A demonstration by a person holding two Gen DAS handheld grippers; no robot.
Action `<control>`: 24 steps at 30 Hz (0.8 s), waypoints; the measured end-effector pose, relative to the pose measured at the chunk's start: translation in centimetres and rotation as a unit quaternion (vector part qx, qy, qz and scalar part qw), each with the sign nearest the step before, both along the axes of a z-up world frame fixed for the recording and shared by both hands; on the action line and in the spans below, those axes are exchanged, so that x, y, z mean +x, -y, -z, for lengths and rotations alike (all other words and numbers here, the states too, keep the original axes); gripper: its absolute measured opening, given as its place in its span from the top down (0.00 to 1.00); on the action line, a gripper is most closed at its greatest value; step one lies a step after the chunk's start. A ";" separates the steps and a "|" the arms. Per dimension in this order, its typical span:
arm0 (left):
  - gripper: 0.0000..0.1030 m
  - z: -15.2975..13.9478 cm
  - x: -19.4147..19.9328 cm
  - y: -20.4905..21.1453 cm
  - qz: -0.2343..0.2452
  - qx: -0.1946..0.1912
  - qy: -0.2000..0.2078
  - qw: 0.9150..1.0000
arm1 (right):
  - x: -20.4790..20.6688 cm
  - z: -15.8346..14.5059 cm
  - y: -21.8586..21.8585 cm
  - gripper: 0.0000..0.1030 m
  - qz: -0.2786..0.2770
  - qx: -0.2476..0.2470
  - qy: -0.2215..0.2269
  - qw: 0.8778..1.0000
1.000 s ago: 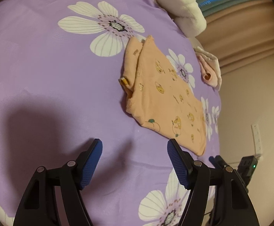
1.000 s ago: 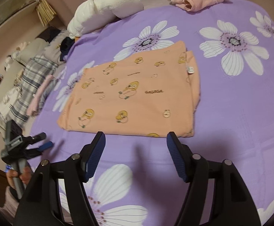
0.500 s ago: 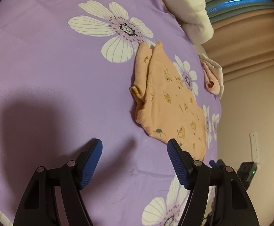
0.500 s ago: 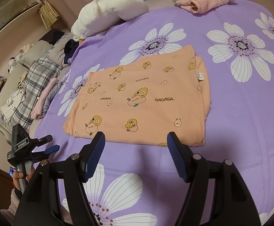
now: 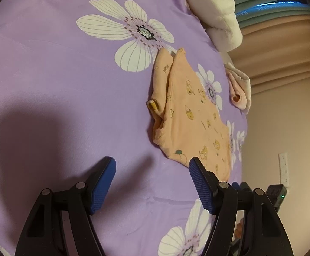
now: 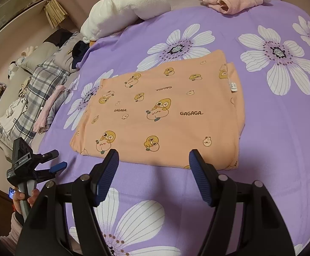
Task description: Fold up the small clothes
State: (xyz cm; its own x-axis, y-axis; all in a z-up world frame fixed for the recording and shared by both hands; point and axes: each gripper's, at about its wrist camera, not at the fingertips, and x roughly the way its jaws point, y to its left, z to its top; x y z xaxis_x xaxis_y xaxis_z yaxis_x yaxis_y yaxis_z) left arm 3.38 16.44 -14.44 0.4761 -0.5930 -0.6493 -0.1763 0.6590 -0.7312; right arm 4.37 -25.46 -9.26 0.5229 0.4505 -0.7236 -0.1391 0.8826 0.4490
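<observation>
Nearest in the right wrist view, the right tool point(image 6: 153, 160) is held with its blue-padded jaws apart and nothing between them, above a purple bedspread point(image 6: 282, 149) printed with white flowers. Just beyond its tips, a folded orange garment point(image 6: 159, 115) with cartoon ducks lies flat on the bed, a small white label showing at its right edge. Off to the left of this tool, the left tool point(image 6: 56, 160) is gripped by a hand point(image 6: 22, 198) near the bed's edge. Farther back, a white fluffy blanket point(image 6: 125, 10) and a folded pink garment point(image 6: 231, 2) rest at the far side of the bed.

From the left wrist view, the left tool point(image 5: 152, 164) is also seen with jaws apart and empty, over bare bedspread point(image 5: 59, 74). The orange garment point(image 5: 193, 117) lies ahead and to its right, not touched by either pad. Beyond it, the pink garment point(image 5: 239, 91) and white blanket point(image 5: 214, 6) are visible.
</observation>
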 end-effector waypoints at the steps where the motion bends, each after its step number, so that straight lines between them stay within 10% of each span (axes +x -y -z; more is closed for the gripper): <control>1: 0.32 0.0 0.0 0.0 0.000 0.000 0.000 1.000 | 0.0 0.0 0.0 0.33 0.000 0.001 0.000 1.000; 24: 0.32 -0.2 0.7 0.7 0.009 0.002 -0.001 1.000 | 0.5 0.2 -0.5 0.33 -0.003 -0.002 0.000 1.000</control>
State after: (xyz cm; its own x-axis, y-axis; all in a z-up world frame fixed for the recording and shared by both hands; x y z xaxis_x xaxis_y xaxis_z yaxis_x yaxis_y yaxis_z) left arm 4.08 15.69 -14.20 0.4642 -0.5988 -0.6526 -0.1657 0.6651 -0.7281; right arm 4.85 -24.97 -9.46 0.5194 0.4516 -0.7255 -0.1444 0.8832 0.4463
